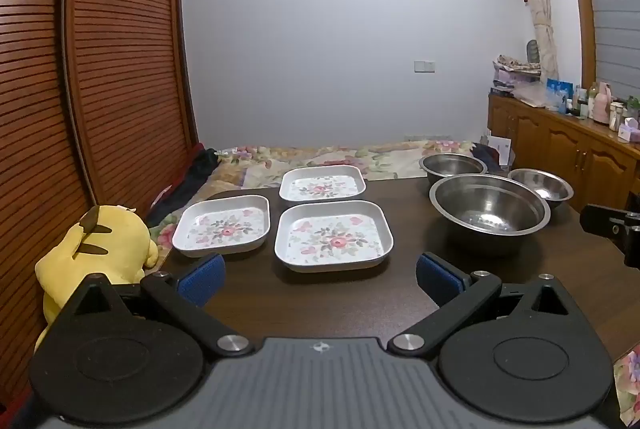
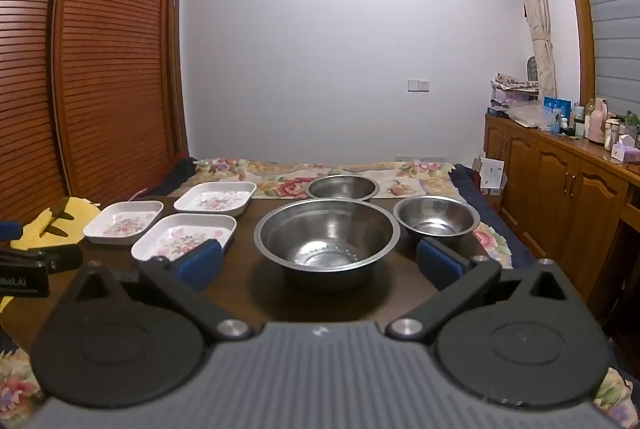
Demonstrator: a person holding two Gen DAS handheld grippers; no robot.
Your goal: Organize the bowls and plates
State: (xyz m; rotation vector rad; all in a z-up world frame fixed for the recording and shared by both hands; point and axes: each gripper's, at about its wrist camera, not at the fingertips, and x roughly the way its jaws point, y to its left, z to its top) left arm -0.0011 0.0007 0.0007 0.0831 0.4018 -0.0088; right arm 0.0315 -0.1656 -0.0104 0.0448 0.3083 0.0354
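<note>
- With both grippers hovering low over the dark table (image 1: 320, 309), nothing is held.
- Large steel bowl (image 2: 327, 235): frame centre, right view; two smaller bowls (image 2: 437, 216) behind and right.
- Three floral plates (image 1: 334, 235): centre-left, left view.
- Left gripper (image 1: 318, 275): jaws wide apart, empty.
- Right gripper (image 2: 320, 263): same.

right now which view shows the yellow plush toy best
The left wrist view: the yellow plush toy sits large beside the table's left edge, ear and back stripes visible. In the right wrist view only a yellow sliver shows at far left, partly hidden behind the left gripper's black body.
</note>
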